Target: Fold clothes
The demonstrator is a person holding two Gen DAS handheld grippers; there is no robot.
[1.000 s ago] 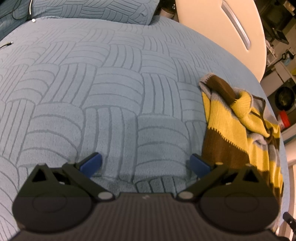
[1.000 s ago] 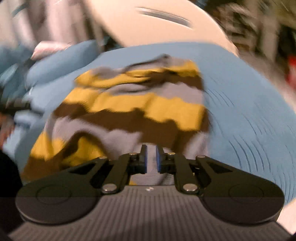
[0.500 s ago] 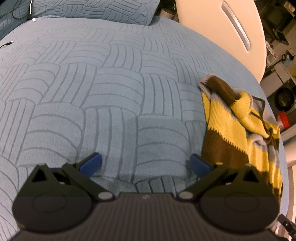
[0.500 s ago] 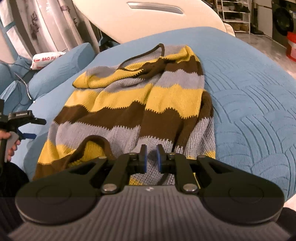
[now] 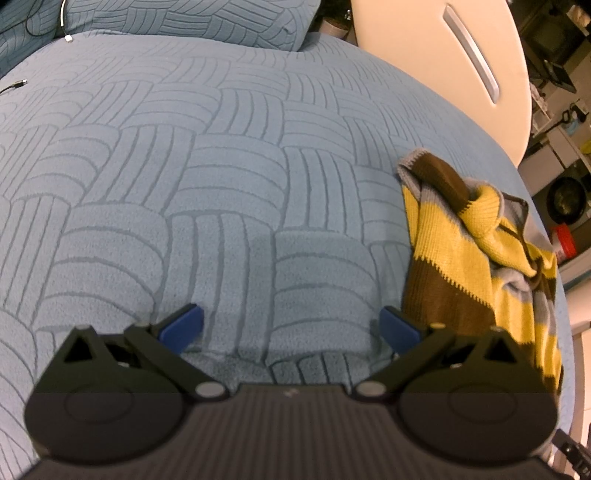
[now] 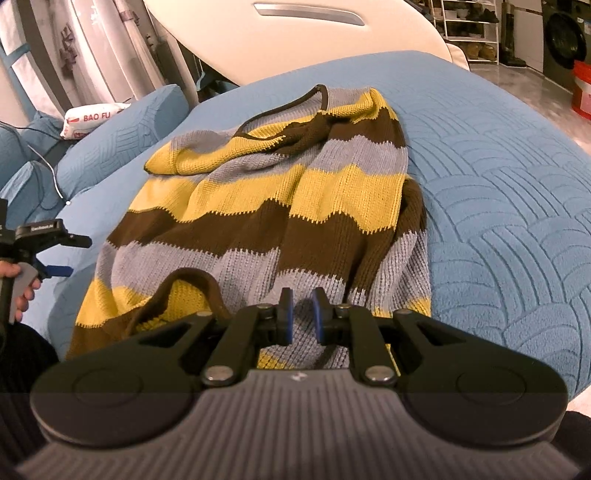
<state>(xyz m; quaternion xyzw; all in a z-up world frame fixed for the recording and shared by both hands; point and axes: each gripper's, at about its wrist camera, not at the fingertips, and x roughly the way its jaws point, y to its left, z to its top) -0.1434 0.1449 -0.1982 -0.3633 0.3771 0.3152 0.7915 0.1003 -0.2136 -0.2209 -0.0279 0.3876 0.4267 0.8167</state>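
Observation:
A knitted sweater [image 6: 277, 192] with yellow, brown and grey stripes lies loosely spread on the blue quilted bed [image 6: 498, 221]. It also shows at the right of the left wrist view [image 5: 472, 258], bunched near the bed's edge. My right gripper [image 6: 301, 314] hovers over the sweater's near grey hem, its jaws nearly closed with a narrow gap and nothing between them. My left gripper [image 5: 291, 328] is wide open and empty over bare bedding, left of the sweater. It also shows in the right wrist view [image 6: 55, 258], at the left edge.
Blue pillows [image 5: 184, 18] lie at the head of the bed. A cream headboard [image 5: 443, 55] stands behind. A white cable [image 5: 64, 22] lies near the pillows. A red bucket [image 6: 581, 92] and shelves stand beyond the bed's edge.
The right gripper swung over and settled above the sweater, and its jaws opened slightly. The sweater's top folds shifted. The left gripper stayed still and open.

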